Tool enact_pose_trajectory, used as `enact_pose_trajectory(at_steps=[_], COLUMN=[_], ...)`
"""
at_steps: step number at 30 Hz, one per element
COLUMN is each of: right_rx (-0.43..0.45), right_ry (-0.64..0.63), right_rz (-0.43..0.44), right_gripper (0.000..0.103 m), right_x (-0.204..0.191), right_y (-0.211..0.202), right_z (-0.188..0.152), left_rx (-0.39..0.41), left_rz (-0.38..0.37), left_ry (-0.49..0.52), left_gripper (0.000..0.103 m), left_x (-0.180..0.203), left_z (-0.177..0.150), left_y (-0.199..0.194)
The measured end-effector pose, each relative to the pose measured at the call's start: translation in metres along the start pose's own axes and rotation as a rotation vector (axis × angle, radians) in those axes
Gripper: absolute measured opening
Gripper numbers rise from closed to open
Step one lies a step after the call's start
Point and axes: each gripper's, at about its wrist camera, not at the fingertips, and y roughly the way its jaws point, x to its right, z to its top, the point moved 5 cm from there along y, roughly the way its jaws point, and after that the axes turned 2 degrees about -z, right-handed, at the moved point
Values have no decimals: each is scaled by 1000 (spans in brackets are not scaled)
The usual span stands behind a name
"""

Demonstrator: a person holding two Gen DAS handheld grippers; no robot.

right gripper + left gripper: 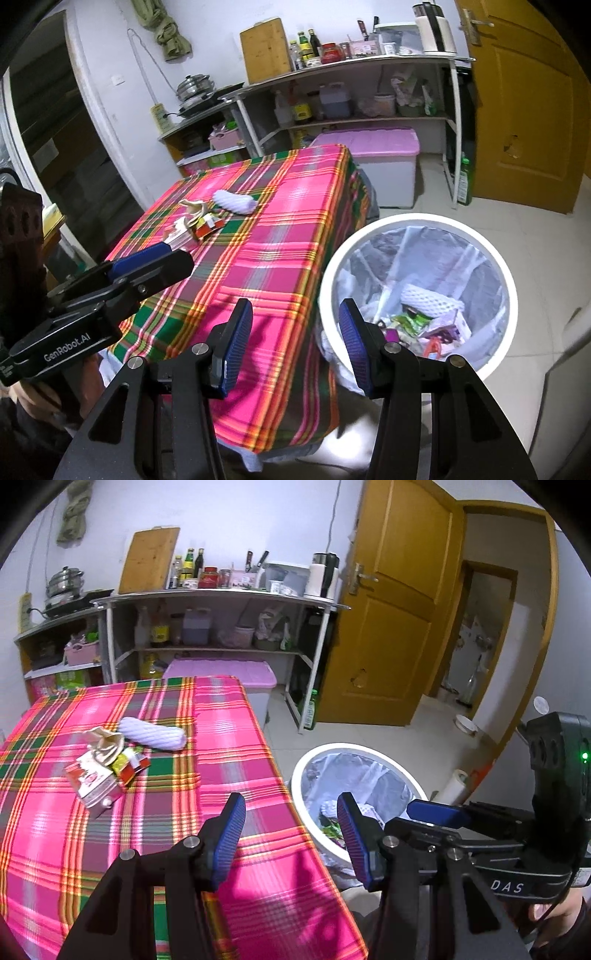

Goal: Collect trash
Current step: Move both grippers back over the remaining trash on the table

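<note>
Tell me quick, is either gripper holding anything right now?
Left gripper: open, holding nothing.
Right gripper: open, holding nothing.

- A pink, green and yellow plaid is shown on the tablecloth.
- The bin is seen white.
- Blue ribbed pads are seen.
- The door is coloured ochre.
</note>
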Motion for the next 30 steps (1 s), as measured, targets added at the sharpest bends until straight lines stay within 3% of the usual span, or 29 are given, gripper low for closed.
enact_pose_trajectory(at_steps=[18,30], right_rx=[-48,-72], right_ry=[-81,-145], right_rz=[51,87], right_gripper=[50,50], right_x=[-37,-64], right_y=[33,68], right_z=[9,27], left_rx=[21,49], left_rz=[89,187], left_ry=[-117,-209], left_gripper=[51,51], left_x=[-70,-139], left_z=[-18,-15], left_y=[-18,-32])
